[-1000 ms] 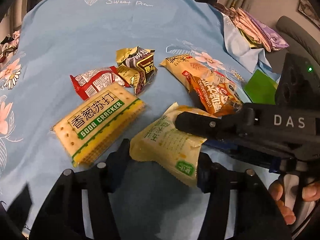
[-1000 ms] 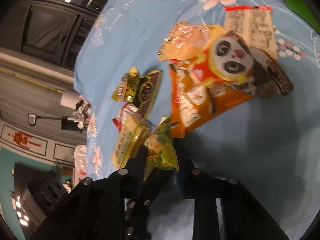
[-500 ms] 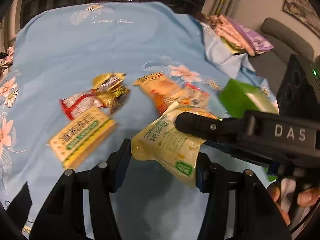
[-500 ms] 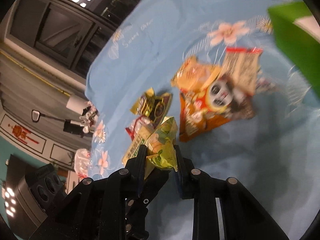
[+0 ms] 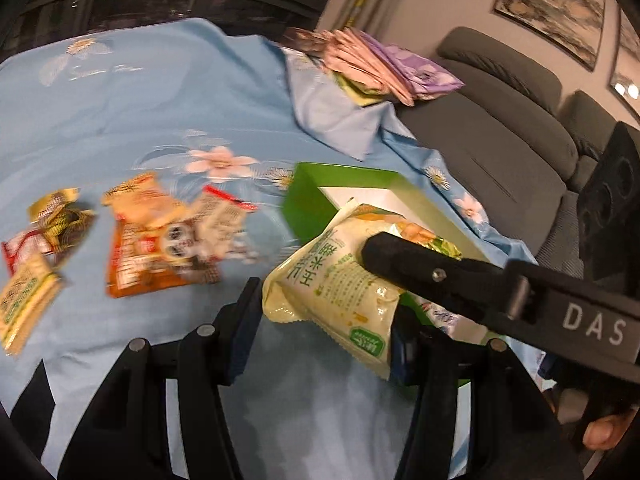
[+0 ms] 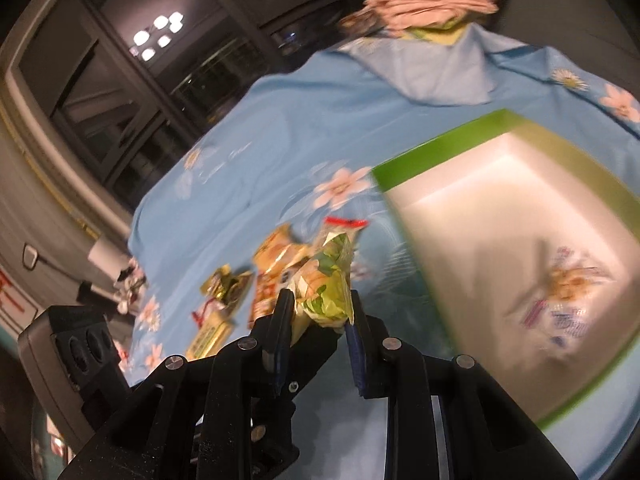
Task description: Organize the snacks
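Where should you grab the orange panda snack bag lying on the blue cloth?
Probably by a crimped end edge of the flat orange panda snack bag, coming down from above. It lies flat on the blue flowered cloth, so only a thin seam gives the tool something to pinch; its near end looks clear of other packets.

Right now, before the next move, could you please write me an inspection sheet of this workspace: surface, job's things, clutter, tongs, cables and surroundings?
Surface: light blue flowered cloth, wrinkled at the far edge.
Job's things: pale yellow-green crinkly snack packet held in the air by both tongs; green open box with white inside, one blurred packet already in it; orange panda-print snack bag and other packets loose on the cloth.
Clutter: stack of folded pink and purple cloths.
Tongs: left tongs and right tongs both shut on the packet.
Cables: nothing seen.
Surroundings: grey sofa, dark windows, framed pictures.
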A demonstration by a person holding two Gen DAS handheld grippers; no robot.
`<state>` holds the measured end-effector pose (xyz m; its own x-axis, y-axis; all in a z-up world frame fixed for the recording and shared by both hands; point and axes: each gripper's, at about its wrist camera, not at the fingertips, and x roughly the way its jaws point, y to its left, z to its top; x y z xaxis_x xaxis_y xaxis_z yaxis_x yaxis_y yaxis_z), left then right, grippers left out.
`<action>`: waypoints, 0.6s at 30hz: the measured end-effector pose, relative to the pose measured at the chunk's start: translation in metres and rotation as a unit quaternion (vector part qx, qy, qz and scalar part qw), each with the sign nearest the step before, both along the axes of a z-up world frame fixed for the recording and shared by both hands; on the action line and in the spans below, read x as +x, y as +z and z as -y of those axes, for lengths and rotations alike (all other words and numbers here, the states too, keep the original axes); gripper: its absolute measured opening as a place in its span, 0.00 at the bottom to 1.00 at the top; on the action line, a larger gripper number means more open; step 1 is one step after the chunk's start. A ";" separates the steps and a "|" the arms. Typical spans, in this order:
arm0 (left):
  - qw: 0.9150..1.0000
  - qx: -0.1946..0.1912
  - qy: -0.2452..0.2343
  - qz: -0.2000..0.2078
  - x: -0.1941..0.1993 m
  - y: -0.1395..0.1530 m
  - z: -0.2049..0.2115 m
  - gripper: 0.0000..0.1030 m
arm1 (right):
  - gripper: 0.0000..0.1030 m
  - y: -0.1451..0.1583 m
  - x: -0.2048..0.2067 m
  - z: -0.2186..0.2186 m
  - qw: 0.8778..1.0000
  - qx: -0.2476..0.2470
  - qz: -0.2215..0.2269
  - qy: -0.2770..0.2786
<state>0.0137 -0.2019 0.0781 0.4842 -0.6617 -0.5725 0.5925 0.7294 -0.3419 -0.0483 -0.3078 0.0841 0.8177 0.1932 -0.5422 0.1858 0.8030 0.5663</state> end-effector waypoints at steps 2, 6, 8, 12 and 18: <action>1.000 0.003 -0.009 -0.007 0.000 -0.001 0.016 0.53 | 0.26 -0.001 -0.008 0.014 1.000 -0.003 -0.001 -0.013; 1.000 0.001 -0.024 -0.012 -0.002 -0.001 0.044 0.53 | 0.26 -0.006 -0.023 0.041 0.999 0.007 0.006 -0.032; 0.999 0.004 -0.033 -0.004 -0.005 0.000 0.056 0.53 | 0.26 -0.007 -0.028 0.053 0.999 0.016 0.010 -0.038; 0.999 0.011 -0.034 0.017 -0.013 0.000 0.078 0.54 | 0.26 -0.012 -0.038 0.074 0.998 0.023 0.018 -0.050; 0.998 0.005 -0.059 0.008 -0.012 -0.001 0.096 0.54 | 0.26 -0.017 -0.046 0.098 0.997 0.043 0.029 -0.066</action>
